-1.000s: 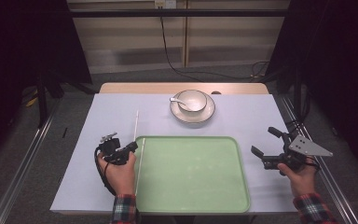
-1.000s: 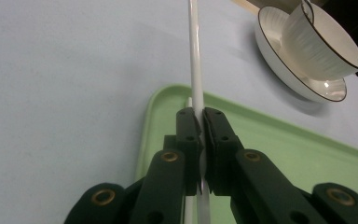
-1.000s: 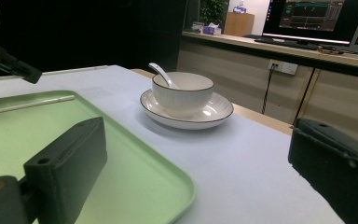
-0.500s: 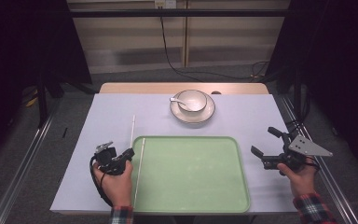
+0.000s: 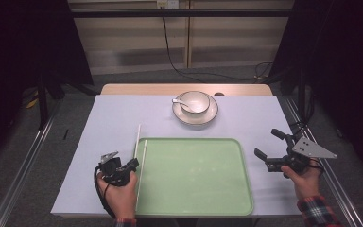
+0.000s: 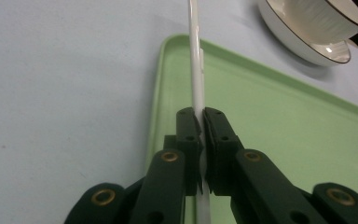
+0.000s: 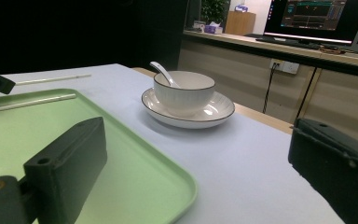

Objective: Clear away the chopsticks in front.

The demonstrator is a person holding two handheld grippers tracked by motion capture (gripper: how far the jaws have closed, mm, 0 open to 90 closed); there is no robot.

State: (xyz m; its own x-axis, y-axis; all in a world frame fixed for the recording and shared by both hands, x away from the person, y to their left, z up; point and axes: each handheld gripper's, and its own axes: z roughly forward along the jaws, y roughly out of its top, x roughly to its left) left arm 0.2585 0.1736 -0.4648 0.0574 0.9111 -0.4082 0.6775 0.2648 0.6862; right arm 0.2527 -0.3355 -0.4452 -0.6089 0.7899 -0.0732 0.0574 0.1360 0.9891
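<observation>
Bowl (image 5: 194,101) with spoon (image 5: 179,100) on saucer (image 5: 195,115) at the far side, well clear. 2 white chopsticks: 1 (image 5: 144,150) lying in green tray (image 5: 227,203), 1 (image 5: 136,142) clamped in left gripper (image 5: 131,165) along tray's left rim. Right gripper (image 5: 270,147) level, jaws wide apart, holding nothing.

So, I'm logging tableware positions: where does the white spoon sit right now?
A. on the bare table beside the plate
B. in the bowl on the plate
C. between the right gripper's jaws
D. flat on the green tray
B: the spoon leans inside the bowl, which stands on the plate beyond the tray.
</observation>
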